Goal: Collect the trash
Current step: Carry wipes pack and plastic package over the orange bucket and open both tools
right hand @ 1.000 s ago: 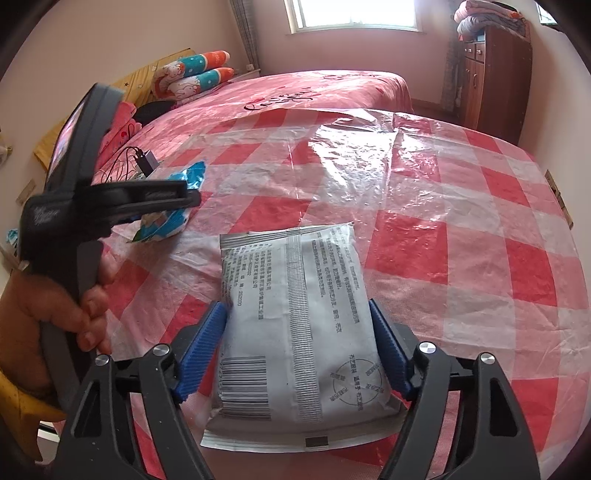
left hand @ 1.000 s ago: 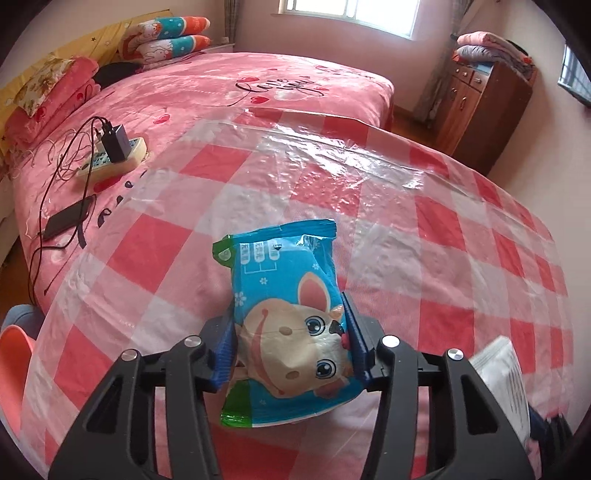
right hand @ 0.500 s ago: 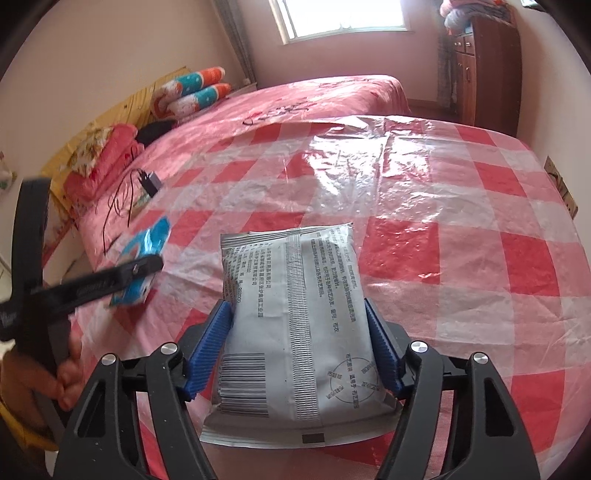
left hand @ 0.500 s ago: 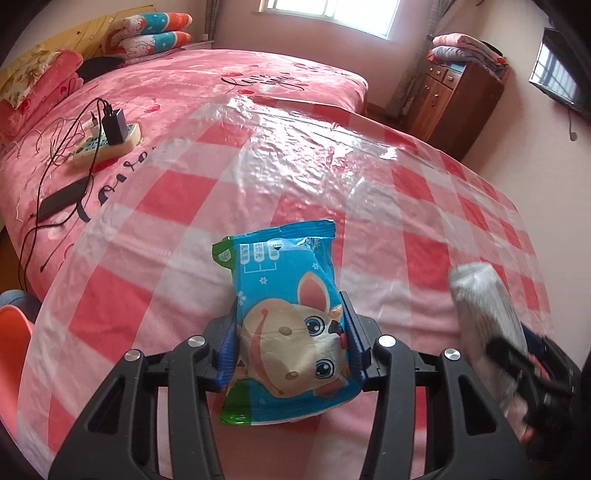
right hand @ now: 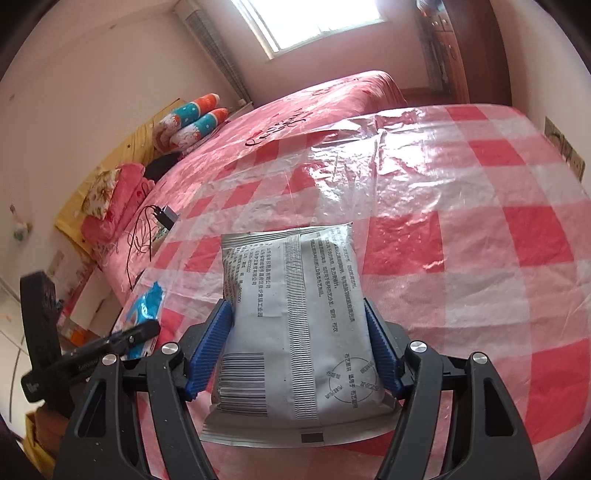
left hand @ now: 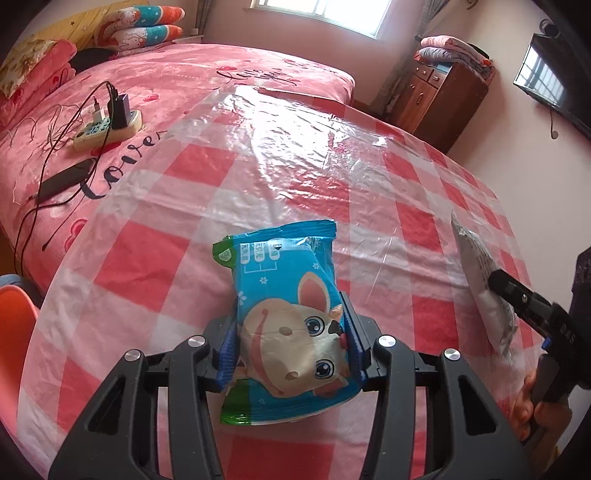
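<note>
- Blue snack packet (left hand: 291, 325): glossy printed plastic film
- Grey packet (right hand: 299, 328): matt foil-like film, creased
- Table cover (left hand: 332, 177): clear, wrinkled plastic sheet, shiny, over red-and-white checked cloth
- Left gripper (left hand: 290, 345): matt black plastic arms, ribbed blue pads, bright metal screws
- Bedspread (left hand: 177, 81): soft pink cloth
- Cabinet (left hand: 443, 96): dark polished wood

Pink walls, bright window (left hand: 325, 14) — pink bed (left hand: 221, 74), dark wood cabinet (left hand: 447, 96).
</note>
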`<control>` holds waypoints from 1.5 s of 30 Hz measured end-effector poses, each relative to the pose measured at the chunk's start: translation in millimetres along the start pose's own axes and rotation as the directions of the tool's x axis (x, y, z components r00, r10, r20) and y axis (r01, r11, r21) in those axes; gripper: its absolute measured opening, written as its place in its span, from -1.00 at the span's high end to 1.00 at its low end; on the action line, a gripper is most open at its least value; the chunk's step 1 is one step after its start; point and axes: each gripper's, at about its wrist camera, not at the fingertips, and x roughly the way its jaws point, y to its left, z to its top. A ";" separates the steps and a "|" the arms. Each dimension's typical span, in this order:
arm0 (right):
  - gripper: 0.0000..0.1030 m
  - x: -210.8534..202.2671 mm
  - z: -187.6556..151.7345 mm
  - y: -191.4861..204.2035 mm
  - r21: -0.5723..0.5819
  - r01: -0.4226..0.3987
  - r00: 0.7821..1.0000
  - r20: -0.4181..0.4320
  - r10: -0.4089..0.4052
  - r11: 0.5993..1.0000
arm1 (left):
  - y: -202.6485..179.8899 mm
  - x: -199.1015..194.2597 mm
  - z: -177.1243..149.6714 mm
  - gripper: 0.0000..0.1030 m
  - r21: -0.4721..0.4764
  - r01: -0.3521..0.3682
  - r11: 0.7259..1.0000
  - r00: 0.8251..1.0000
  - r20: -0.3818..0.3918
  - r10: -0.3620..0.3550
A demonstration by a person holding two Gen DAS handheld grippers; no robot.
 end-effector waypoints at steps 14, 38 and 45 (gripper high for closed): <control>-0.36 6.4 -19.5 44.3 -0.012 -0.035 0.998 -0.044 0.035 0.999 | 40.1 -25.1 -19.9 0.05 -0.010 0.030 0.999 1.000 0.001 -0.030; -0.34 52.5 -50.7 194.9 -0.178 -0.210 0.957 -0.240 0.164 0.961 | 181.1 -95.0 -64.4 0.05 -0.220 0.010 0.975 0.997 0.080 0.008; -0.34 73.4 -61.1 264.5 -0.272 -0.308 0.922 -0.320 0.216 0.912 | 246.7 -112.2 -85.5 0.05 -0.337 -0.060 0.940 0.992 0.088 0.095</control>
